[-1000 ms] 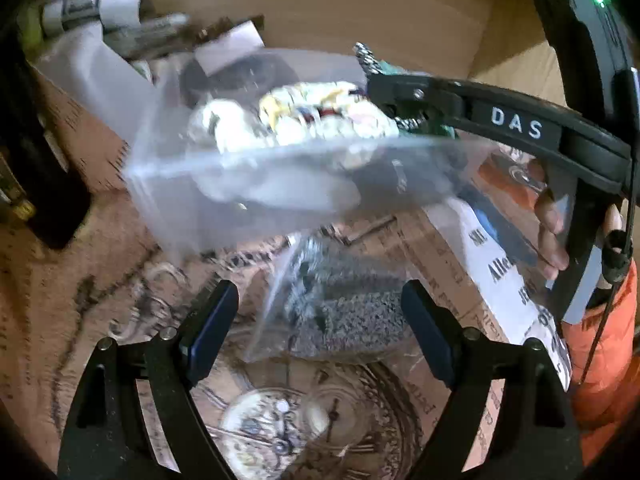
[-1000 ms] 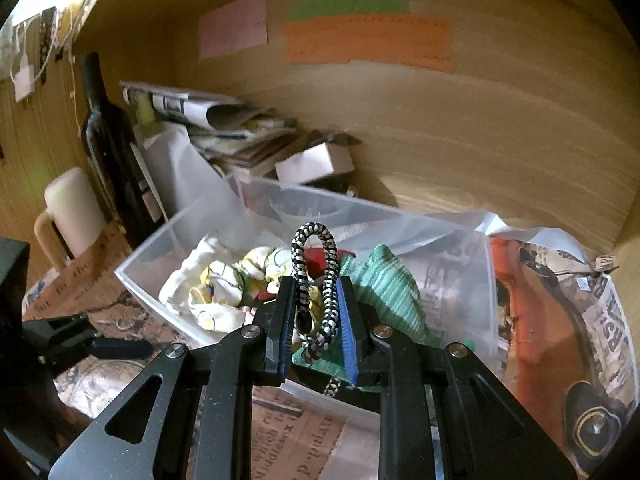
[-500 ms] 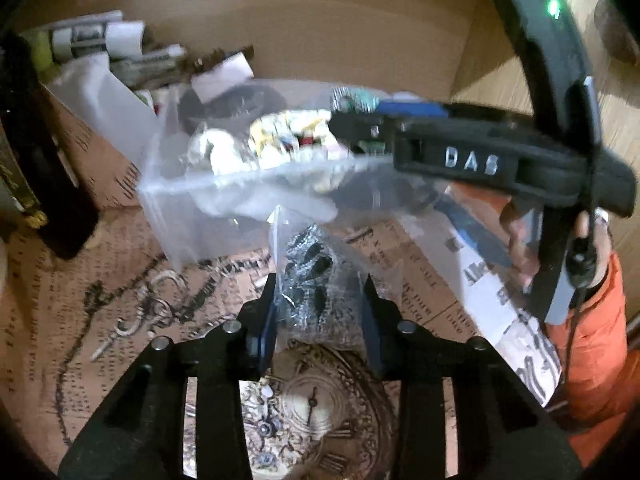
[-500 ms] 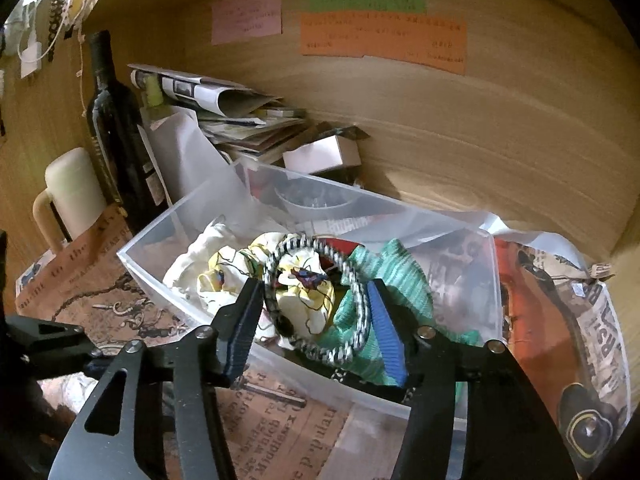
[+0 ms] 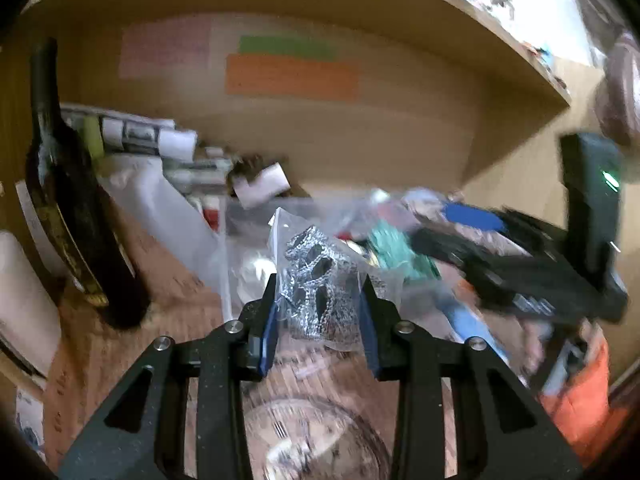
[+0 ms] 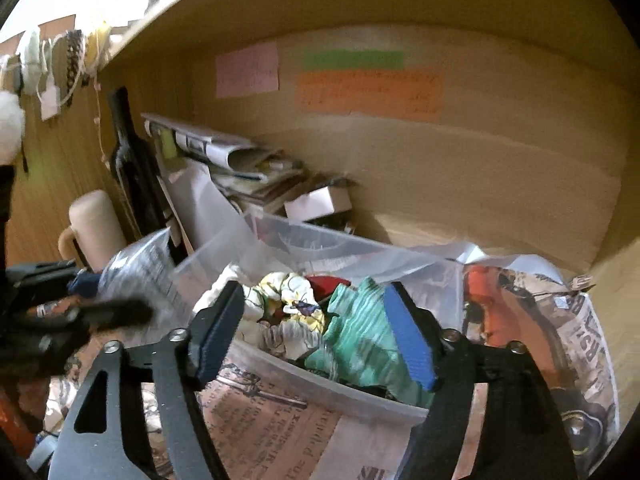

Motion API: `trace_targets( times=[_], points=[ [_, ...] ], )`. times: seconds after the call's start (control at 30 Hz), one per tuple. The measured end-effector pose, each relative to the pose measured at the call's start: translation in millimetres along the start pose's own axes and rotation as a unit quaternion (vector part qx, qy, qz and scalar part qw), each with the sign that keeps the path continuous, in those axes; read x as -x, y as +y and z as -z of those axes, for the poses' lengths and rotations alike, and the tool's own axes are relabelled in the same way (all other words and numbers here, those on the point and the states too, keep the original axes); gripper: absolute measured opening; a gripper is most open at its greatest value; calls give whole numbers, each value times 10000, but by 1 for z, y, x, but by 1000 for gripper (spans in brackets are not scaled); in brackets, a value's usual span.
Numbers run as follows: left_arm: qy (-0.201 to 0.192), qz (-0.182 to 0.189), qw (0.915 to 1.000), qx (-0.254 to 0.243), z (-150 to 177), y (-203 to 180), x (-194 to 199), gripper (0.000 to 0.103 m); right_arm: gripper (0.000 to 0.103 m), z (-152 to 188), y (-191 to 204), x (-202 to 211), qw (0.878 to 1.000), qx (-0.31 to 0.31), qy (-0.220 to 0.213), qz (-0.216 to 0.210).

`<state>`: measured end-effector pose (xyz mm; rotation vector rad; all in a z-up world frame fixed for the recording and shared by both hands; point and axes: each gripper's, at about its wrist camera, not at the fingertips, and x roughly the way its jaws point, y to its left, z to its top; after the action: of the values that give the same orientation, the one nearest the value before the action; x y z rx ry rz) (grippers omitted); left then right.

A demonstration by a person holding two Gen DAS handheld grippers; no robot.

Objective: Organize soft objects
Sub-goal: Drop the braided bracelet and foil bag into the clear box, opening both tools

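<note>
Left wrist shows my left tool [image 5: 318, 312] clamped on the bagged mask [image 5: 316, 280]; right wrist shows my right tool [image 6: 310, 334] spread apart over the clear bin [image 6: 320, 388].

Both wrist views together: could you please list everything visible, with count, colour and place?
Clear plastic bag of silvery-grey material: one, held up between the left gripper's fingers.
Clear plastic bin: one, on the newspaper-print cover, under the right gripper.
Ribbed green cloth: one, in the bin, right side.
White and yellow patterned cloths: several, in the bin, left.
Dark glass bottle: one, upright, far left.
Cream mug: one, beside the bottle.
Stacked papers: one pile, behind the bin.
Pink, green, orange paper notes: three, on the back wall.
Left gripper: black, blue pads, closed on the bag.
Right gripper: black, blue pads, open, empty.
</note>
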<state>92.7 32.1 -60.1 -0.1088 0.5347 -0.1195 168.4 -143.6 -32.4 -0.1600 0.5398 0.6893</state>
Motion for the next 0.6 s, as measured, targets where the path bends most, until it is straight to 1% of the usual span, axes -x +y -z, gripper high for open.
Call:
trace_targets(
  times=[0.1,0.17,0.27,0.37,0.47,0.6],
  points=[
    [-48,-88,9999,50,-12,6,-15,35,74,0,-1,12,9999,-18,-136,35],
    [10,-114,9999,79,-14,7,-26,35,74,1,-3,20,9998,-38,-206,64],
    [219,-128,9997,72,-14,7,-47,35,74,2,-6,27,9996,-58,-267,110],
    [496,-200,9985,-102,-10,8,-79,36,76,4,-8,30,9995,-105,-284,121],
    [681,-280,9970,-217,-5,8,-92,43,79,6,-10,31,9993,-157,-305,133],
    [701,-312,9970,-113,-6,11,-86,57,80,9,-12,33,9993,-203,-286,129]
  ],
)
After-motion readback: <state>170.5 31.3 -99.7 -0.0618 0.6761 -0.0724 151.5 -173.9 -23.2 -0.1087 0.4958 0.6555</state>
